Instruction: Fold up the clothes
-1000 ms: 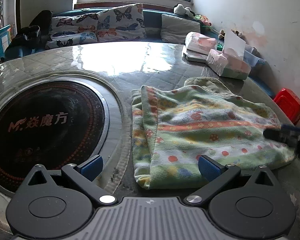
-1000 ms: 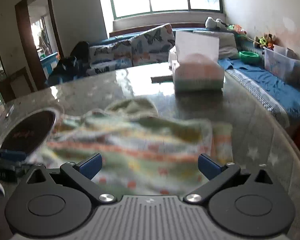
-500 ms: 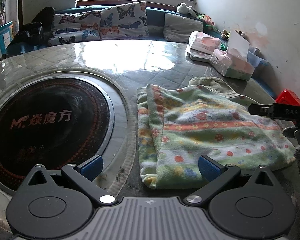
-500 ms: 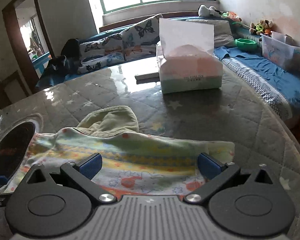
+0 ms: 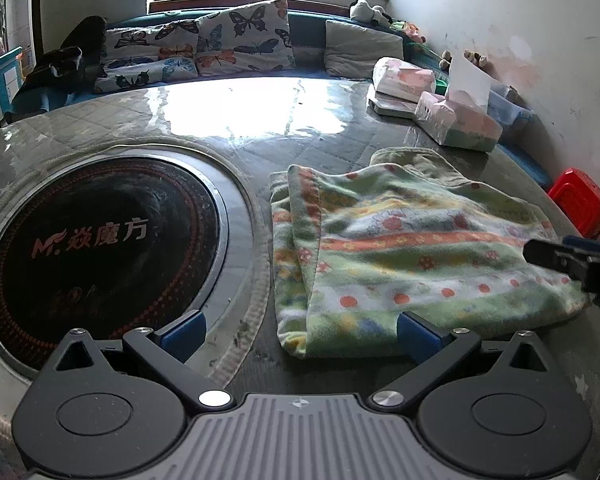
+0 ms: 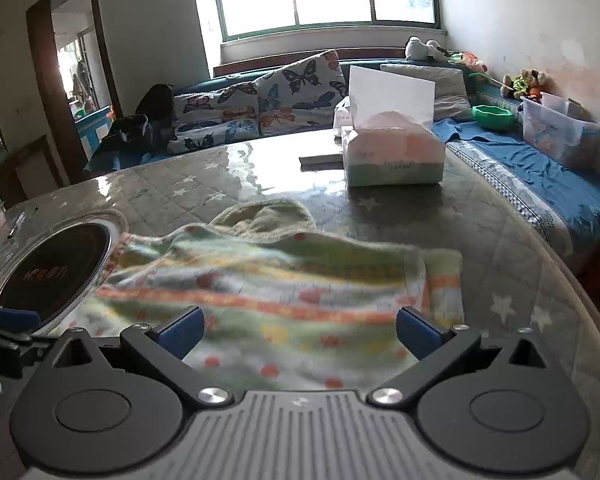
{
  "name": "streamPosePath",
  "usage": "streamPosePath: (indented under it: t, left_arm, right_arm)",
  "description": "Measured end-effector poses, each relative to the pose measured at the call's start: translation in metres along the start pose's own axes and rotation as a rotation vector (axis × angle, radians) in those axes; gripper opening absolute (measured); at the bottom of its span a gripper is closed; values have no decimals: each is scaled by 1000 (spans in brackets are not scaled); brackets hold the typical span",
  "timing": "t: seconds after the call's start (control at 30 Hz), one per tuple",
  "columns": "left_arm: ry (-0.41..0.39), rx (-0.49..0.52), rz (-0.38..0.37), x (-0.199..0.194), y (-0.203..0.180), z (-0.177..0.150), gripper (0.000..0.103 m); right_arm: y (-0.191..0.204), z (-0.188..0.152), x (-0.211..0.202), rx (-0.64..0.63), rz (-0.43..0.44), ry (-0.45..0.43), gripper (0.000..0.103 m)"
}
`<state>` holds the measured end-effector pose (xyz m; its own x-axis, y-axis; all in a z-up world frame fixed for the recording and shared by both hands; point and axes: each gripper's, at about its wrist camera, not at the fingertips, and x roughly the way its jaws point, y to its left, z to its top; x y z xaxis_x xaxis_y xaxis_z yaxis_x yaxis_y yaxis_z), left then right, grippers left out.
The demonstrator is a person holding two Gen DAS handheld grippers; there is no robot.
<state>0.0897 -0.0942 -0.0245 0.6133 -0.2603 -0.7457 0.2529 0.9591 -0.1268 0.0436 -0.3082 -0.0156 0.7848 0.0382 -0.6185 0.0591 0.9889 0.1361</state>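
The folded patterned cloth lies on the table in the centre-right of the left view, beside the round black cooktop at left. The left gripper is spread wide at the bottom edge, holding nothing. The right gripper is also wide and empty above the cloth, a tissue box in the upper middle.

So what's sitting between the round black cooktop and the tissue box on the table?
The patterned garment lies between the cooktop and the tissue box, with bare quilted table around it; the left wrist view shows this.
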Motion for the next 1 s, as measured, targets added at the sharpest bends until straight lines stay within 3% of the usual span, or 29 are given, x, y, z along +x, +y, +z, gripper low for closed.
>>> streamPosePath:
  t: [0.57, 1.0]
  left_arm:
    - [37, 60, -22, -18, -13, -17, 103]
    - [55, 54, -46, -26, -17, -27, 103]
  right_arm:
    - [14, -42, -40, 19, -64, 10, 103]
    - [20, -54, -50, 46, -175, 36, 103]
